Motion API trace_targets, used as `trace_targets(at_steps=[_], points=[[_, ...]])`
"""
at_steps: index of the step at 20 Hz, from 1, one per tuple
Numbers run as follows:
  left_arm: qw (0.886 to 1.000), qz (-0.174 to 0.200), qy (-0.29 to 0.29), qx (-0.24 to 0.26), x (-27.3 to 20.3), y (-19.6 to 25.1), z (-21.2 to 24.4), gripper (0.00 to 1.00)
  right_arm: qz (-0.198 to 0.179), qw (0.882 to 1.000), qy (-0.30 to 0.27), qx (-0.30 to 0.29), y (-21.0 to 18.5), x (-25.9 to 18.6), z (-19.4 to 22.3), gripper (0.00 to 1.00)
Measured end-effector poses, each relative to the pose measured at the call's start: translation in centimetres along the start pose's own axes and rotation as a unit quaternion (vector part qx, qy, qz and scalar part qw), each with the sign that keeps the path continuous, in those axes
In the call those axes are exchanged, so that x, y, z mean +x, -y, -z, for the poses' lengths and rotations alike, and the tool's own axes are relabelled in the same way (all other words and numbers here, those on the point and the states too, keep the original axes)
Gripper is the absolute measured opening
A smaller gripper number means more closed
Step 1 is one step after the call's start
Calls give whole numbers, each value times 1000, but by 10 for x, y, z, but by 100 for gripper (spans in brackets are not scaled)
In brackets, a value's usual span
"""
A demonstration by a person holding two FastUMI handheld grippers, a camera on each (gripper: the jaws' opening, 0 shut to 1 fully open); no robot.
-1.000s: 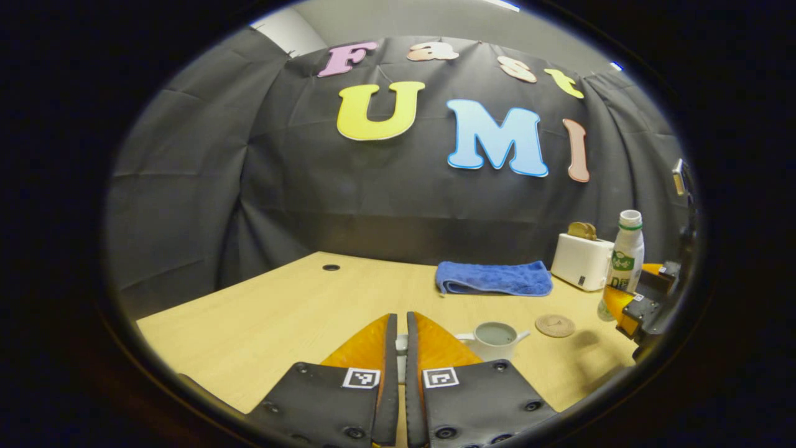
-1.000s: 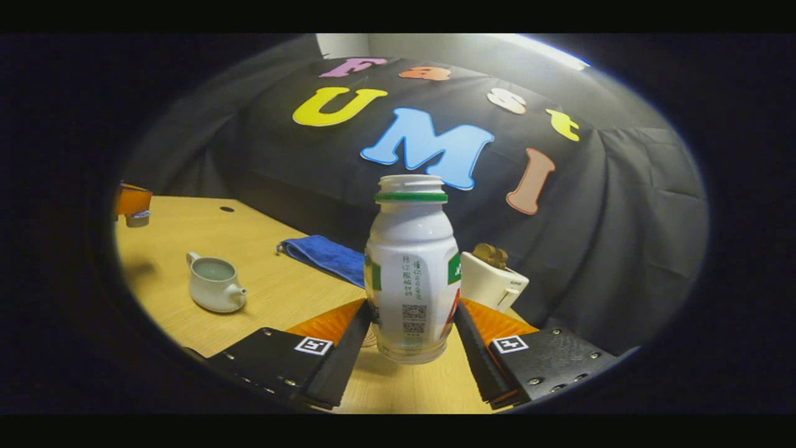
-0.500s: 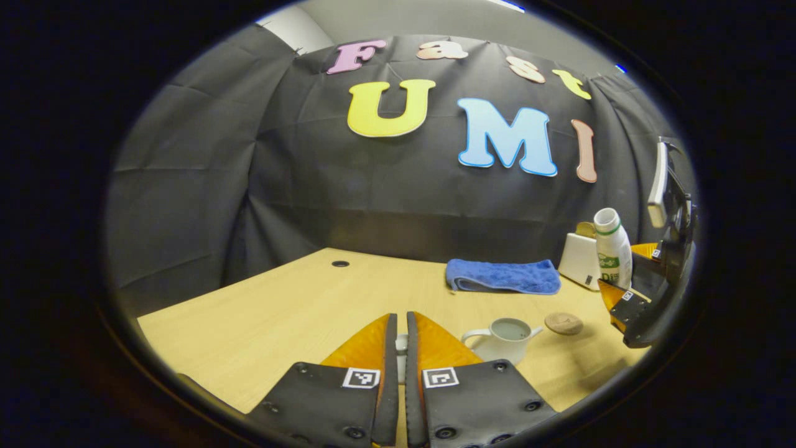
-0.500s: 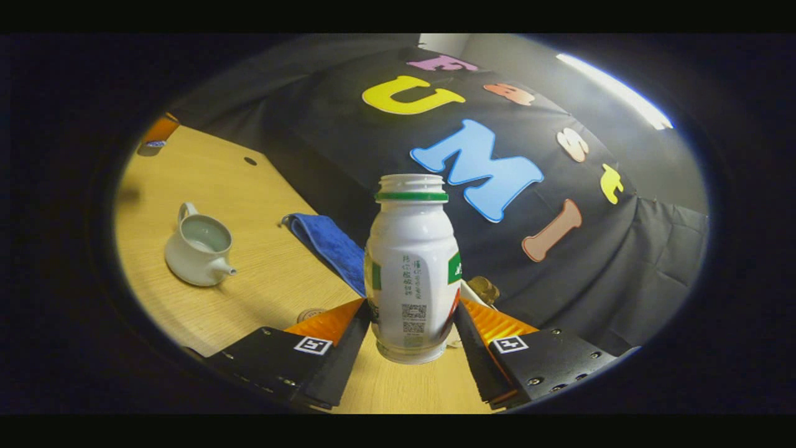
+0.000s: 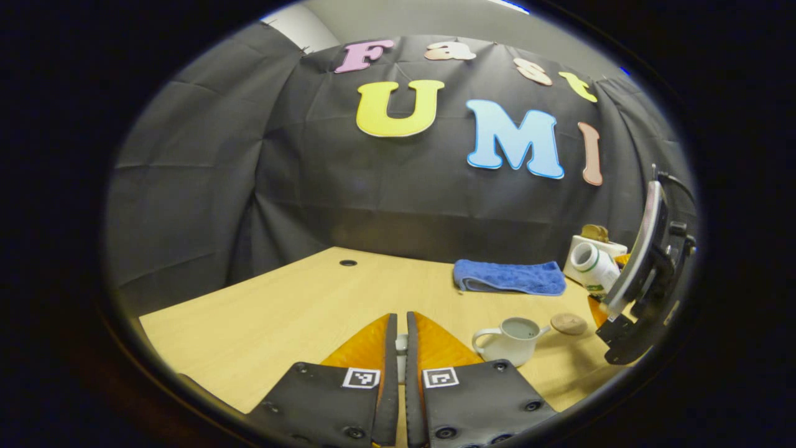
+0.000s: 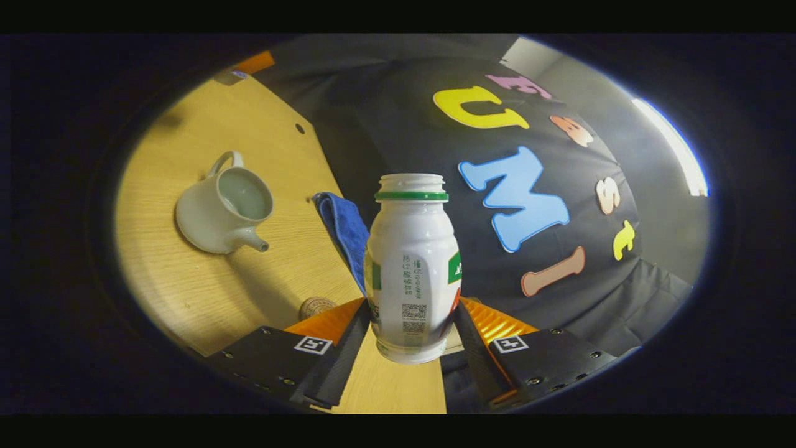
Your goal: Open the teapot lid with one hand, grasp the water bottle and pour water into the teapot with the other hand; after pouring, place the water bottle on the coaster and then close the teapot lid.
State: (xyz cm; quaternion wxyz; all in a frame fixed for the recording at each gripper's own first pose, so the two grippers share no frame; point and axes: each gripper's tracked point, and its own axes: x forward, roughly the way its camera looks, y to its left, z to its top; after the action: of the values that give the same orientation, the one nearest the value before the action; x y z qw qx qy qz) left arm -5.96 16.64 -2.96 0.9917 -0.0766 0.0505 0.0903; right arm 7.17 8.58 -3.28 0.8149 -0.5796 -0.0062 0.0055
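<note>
- The right gripper [image 6: 413,323] clamped the uncapped water bottle [image 6: 413,267] between both fingers, tilted toward the teapot.
- The left gripper [image 5: 398,348] was nearly closed on a small white piece, probably the lid.
- The open teapot [image 5: 511,340] stood on the table [image 5: 280,323], near the coaster [image 5: 568,323].

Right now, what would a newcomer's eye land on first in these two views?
First the white bottle, clamped between the right gripper fingers at the middle of its view, cap off and tipped toward the open teapot on the wooden table. Next, the left gripper, closed on something small and pale, left of the teapot.
</note>
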Motion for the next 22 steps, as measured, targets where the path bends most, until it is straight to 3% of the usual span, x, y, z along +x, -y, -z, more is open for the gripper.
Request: trace_targets(at_steps=[3, 9, 22], points=[[1000, -2, 0, -2, 0, -2, -1, 11, -2, 999, 4, -46, -10, 0, -2, 78], [1000, -2, -3, -3, 0, -4, 1, 15, -6, 994, 9, -112, -15, 5, -6, 78], [1000, -2, -9, -3, 3, -2, 8, 15, 20, 971, 57, -231, 2, 10, -29, 78]])
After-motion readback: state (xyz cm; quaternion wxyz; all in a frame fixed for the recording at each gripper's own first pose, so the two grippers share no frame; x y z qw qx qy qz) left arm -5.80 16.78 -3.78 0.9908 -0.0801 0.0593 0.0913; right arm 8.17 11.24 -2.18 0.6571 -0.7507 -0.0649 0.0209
